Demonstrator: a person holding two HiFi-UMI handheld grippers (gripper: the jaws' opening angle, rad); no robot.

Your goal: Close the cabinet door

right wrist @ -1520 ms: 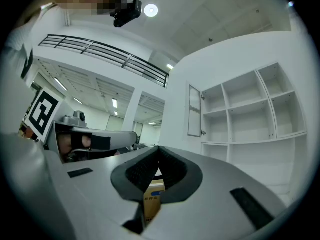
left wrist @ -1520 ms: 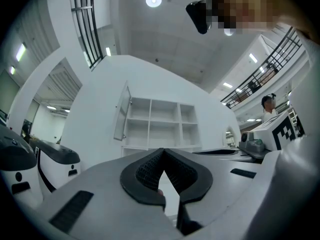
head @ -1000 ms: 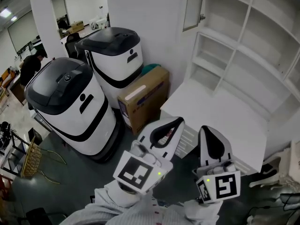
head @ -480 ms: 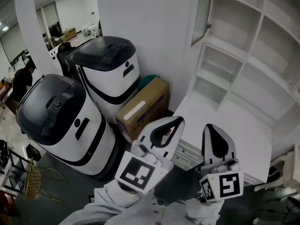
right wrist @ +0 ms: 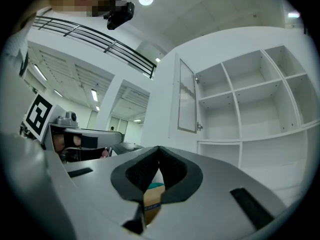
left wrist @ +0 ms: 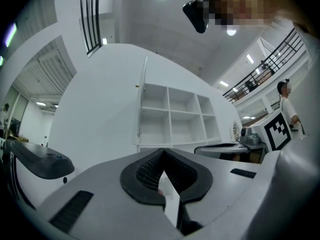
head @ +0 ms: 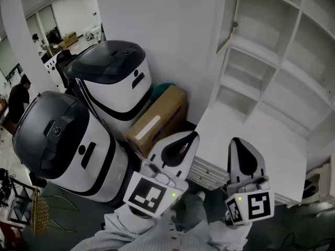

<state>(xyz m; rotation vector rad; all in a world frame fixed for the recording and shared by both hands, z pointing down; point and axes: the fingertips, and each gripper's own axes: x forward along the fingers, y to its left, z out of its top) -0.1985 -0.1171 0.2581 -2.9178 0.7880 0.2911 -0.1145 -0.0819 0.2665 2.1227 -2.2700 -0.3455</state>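
Note:
The white cabinet (head: 277, 51) of open shelves fills the upper right of the head view. Its narrow door (head: 229, 14) stands open at the left edge, swung out toward me, with a small handle (head: 235, 24). In the right gripper view the door (right wrist: 187, 96) shows a ribbed glass panel beside the shelves. The left gripper view shows the door (left wrist: 141, 104) edge-on. My left gripper (head: 188, 136) and right gripper (head: 241, 143) are held side by side below the cabinet. Both are shut on nothing and far from the door.
Two large white-and-black machines (head: 112, 77) (head: 57, 140) stand at the left. A cardboard box (head: 157, 122) leans between them and the wall. A white counter (head: 261, 145) juts out under the shelves. A person in black (head: 15, 95) stands far off at the left.
Both shut grippers have come closer to the cabinet. The counter, box and machines now sit nearer and lower left in the head view, and the door has shifted right.

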